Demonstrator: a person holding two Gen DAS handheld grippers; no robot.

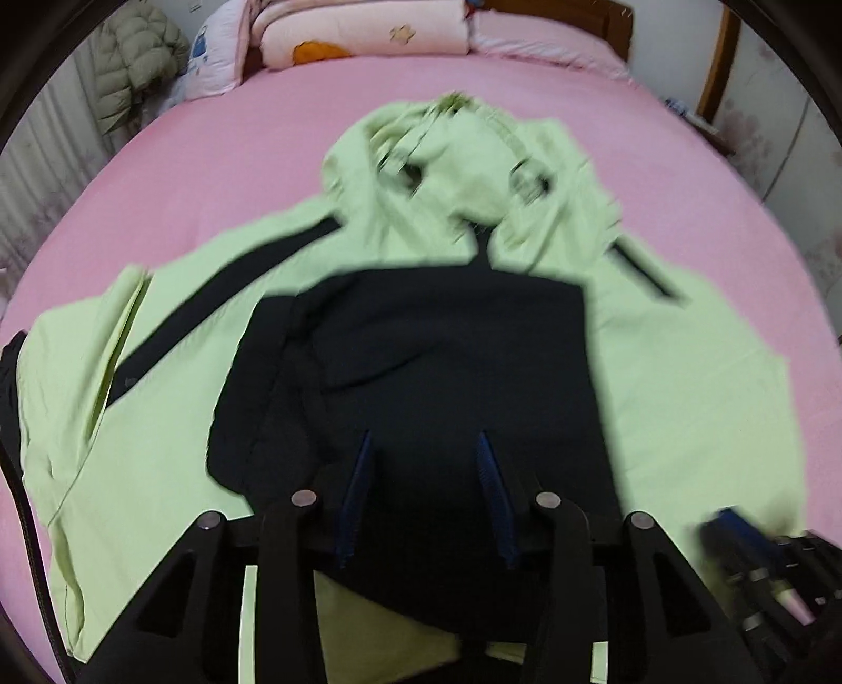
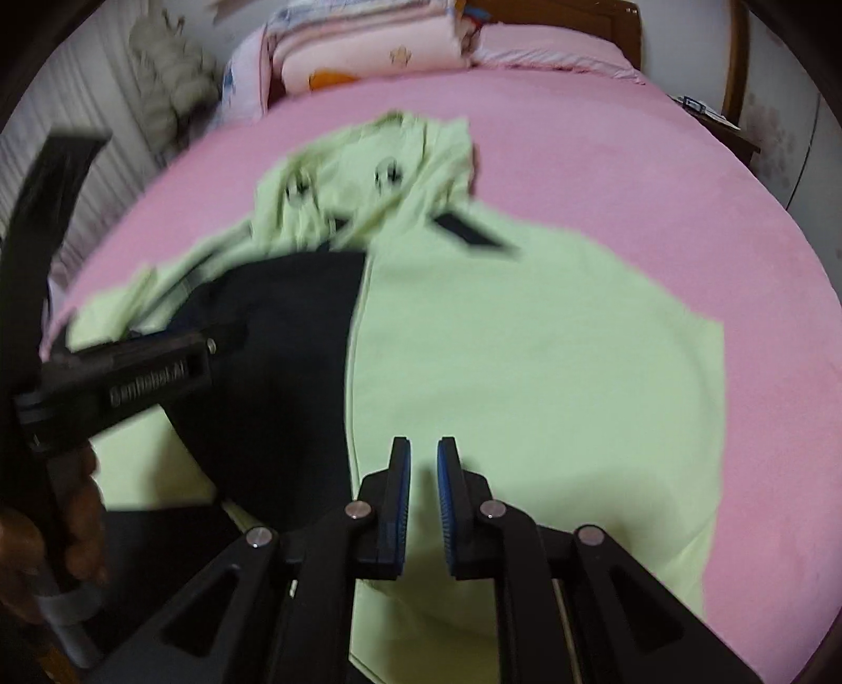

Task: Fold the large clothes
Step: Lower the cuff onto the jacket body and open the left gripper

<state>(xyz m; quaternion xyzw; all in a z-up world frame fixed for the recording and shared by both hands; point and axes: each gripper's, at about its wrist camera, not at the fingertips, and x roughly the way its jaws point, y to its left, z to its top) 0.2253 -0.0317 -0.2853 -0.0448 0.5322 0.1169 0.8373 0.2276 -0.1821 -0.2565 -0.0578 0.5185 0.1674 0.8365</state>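
Across the pink bed [image 1: 221,173] a big light-green jacket [image 2: 526,368] is spread flat, hood toward the pillows [image 1: 363,31], with a dark navy panel [image 1: 421,358] laid over its middle. Left gripper [image 1: 423,500] is seen with jaws partly apart over that panel; whether cloth is pinched is hard to call through the blur. Right gripper [image 2: 422,505] is nearly closed, nothing held. Risk: the navy layer gets dragged and bunched if snagged.

Left gripper [image 1: 426,447] and right gripper [image 2: 423,452] both built of matte black linkage arms, silver round pivot screws [image 2: 358,509] fitted, blue ribbed pads [image 2: 402,489] noted, embossed lettering [image 2: 150,386] blurred.
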